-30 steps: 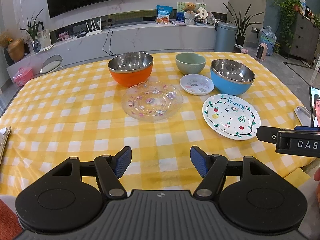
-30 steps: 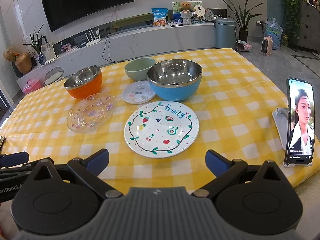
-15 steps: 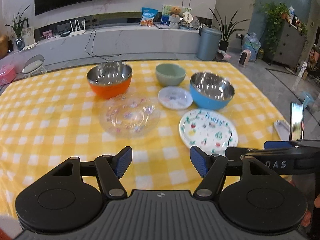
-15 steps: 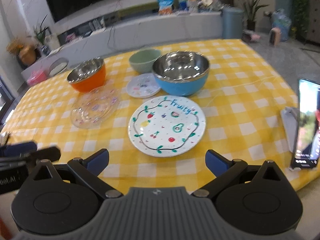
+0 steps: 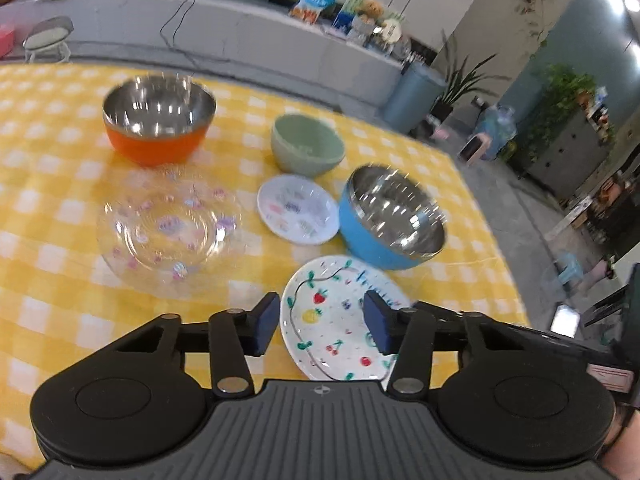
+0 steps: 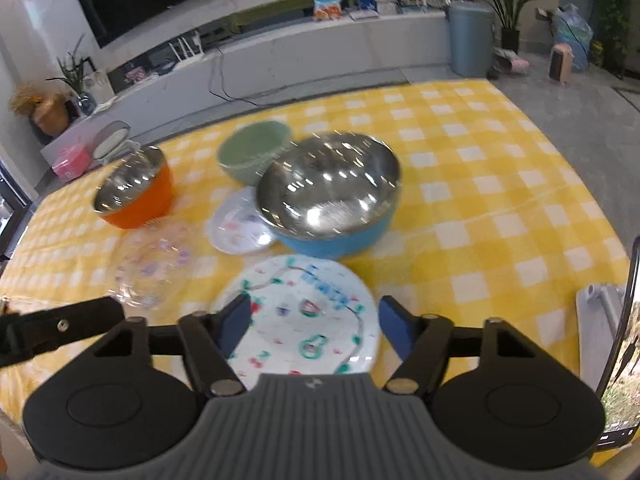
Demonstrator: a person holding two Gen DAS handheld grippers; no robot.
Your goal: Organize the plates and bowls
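Nearest to both grippers on the yellow checked cloth lies the white fruit-painted plate [image 5: 332, 320] [image 6: 304, 320]. Behind it stand a blue steel-lined bowl [image 5: 394, 216] [image 6: 332, 200], a small white plate [image 5: 298, 208] [image 6: 236, 224], a green bowl [image 5: 308, 144] [image 6: 252, 152], an orange steel-lined bowl [image 5: 158, 120] [image 6: 136, 192] and a clear glass plate [image 5: 168, 232] [image 6: 156, 268]. My left gripper [image 5: 322, 326] hovers over the fruit plate's left part, jaws closing, pads touching nothing. My right gripper [image 6: 316, 326] hangs above the same plate, jaws closing, holding nothing.
A phone on a stand [image 6: 624, 340] is at the table's right edge. The table's right edge [image 5: 492, 240] drops to a grey floor. Each gripper's finger shows in the other's view, the right one [image 5: 520, 344] and the left one [image 6: 60, 328].
Both grippers have moved in over the fruit plate, and their jaws have narrowed. The left view has swung and rolled toward the right side of the table.
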